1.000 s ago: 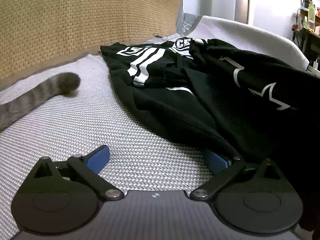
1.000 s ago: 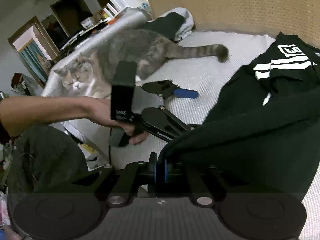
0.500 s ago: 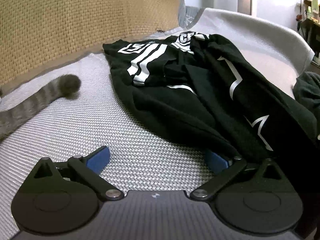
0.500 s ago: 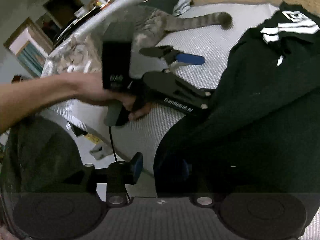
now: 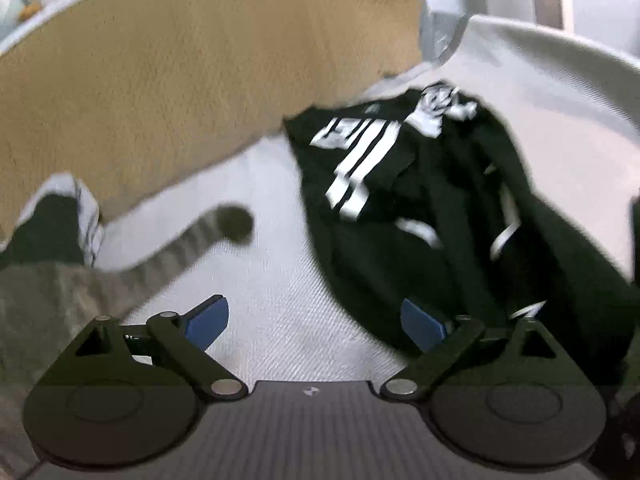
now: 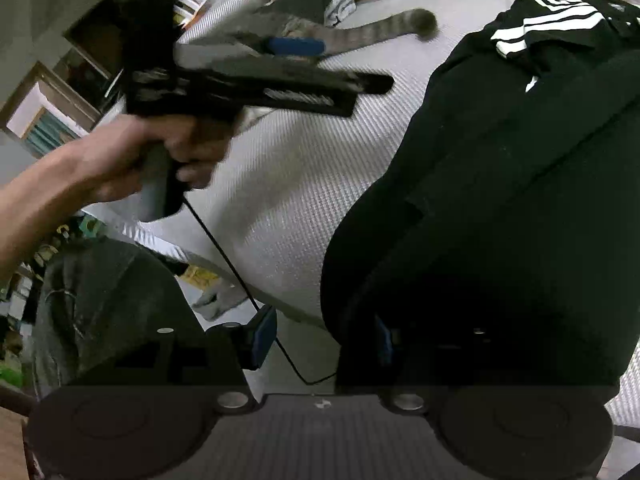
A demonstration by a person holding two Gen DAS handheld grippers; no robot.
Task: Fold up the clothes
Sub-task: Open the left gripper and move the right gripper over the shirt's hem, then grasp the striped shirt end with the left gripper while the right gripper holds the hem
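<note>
A black garment (image 5: 420, 216) with white stripes and lettering lies crumpled on the pale woven mattress (image 5: 276, 280). My left gripper (image 5: 314, 326) hangs above the mattress at the garment's near-left edge. Its jaws are wide and closing slightly, with nothing between them. In the right wrist view a hand (image 6: 168, 152) holds that gripper, and its blue pad (image 6: 296, 45) shows. My right gripper (image 6: 324, 338) is at the garment's (image 6: 500, 200) near hem with its jaws opening. Black cloth drapes over the right finger and reaches into the gap; the pads do not press on it.
A grey striped cat lies at the left, its tail (image 5: 188, 252) stretched across the mattress toward the garment. A tan woven backrest (image 5: 200, 80) runs behind. A grey-and-black cloth bundle (image 5: 60, 216) sits by the backrest. A person's dark trouser leg (image 6: 104, 300) and a cable (image 6: 224, 248) are beside the mattress edge.
My right gripper has opened from shut on the garment's hem and let it go. My left gripper has risen and tipped, so more of the backrest and the cat show.
</note>
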